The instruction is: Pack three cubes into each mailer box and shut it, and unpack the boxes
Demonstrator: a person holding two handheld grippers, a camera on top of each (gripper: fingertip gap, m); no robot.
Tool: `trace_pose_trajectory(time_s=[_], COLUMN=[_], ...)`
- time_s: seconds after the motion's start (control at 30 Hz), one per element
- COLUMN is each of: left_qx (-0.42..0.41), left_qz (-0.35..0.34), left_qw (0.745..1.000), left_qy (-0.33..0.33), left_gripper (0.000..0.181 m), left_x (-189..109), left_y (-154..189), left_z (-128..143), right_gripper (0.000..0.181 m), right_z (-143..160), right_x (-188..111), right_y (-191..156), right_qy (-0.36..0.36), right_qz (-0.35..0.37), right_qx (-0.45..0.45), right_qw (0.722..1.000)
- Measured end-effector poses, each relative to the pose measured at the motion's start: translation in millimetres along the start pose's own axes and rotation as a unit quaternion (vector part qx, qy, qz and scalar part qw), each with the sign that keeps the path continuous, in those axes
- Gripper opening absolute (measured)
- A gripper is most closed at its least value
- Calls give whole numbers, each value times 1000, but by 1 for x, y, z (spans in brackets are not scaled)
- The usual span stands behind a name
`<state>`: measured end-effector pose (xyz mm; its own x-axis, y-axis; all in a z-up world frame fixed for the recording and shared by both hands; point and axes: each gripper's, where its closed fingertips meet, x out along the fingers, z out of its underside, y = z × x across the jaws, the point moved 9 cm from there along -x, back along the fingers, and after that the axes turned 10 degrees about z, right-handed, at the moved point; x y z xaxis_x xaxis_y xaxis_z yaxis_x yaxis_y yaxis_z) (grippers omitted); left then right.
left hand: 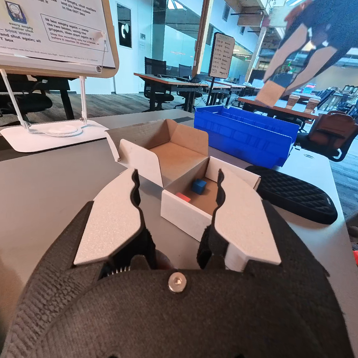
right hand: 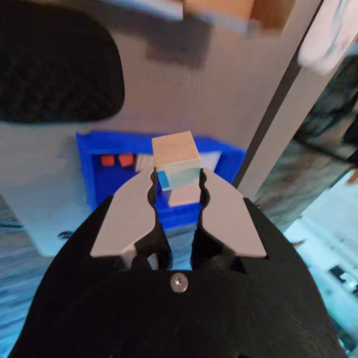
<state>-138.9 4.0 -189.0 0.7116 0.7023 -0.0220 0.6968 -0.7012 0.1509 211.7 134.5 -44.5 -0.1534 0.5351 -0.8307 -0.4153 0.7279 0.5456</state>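
Observation:
An open white mailer box (left hand: 182, 217) stands on the grey table with its lid flipped back. Inside lie a blue cube (left hand: 199, 186) and a red cube (left hand: 183, 197). My left gripper (left hand: 178, 174) is open and empty, just in front of the box, its right finger over the box's near corner. My right gripper (right hand: 177, 171) is shut on a pale wooden cube (right hand: 175, 153) and holds it high above the blue bin (right hand: 162, 186). In the left wrist view the right gripper (left hand: 269, 96) shows blurred at the upper right with the wooden cube (left hand: 268, 95). Two red cubes (right hand: 116, 160) lie in the bin.
The blue bin (left hand: 244, 133) stands behind the box on the right. A black padded wrist rest (left hand: 292, 195) lies right of the box; it also shows in the right wrist view (right hand: 56, 65). A white stand with an instruction sheet (left hand: 54, 81) is at the back left. The table edge runs along the right.

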Motion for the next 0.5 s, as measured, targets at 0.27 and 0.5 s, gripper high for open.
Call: trace_pose_trajectory(time_s=[0.27,0.5], left_qx=[-6,-8], left_qz=[4,8], left_qw=[1000,1000], left_qy=[1,-5], left_gripper=[76,76], left_x=[0,1], left_y=[-1,-2], left_z=[1,2], right_gripper=[42,43], right_z=[118,139], right_x=[82,139], right_y=[-50,-67], right_qy=[-159,-195], right_qz=[-109,-154], right_qx=[157,191], right_qw=[969,950])
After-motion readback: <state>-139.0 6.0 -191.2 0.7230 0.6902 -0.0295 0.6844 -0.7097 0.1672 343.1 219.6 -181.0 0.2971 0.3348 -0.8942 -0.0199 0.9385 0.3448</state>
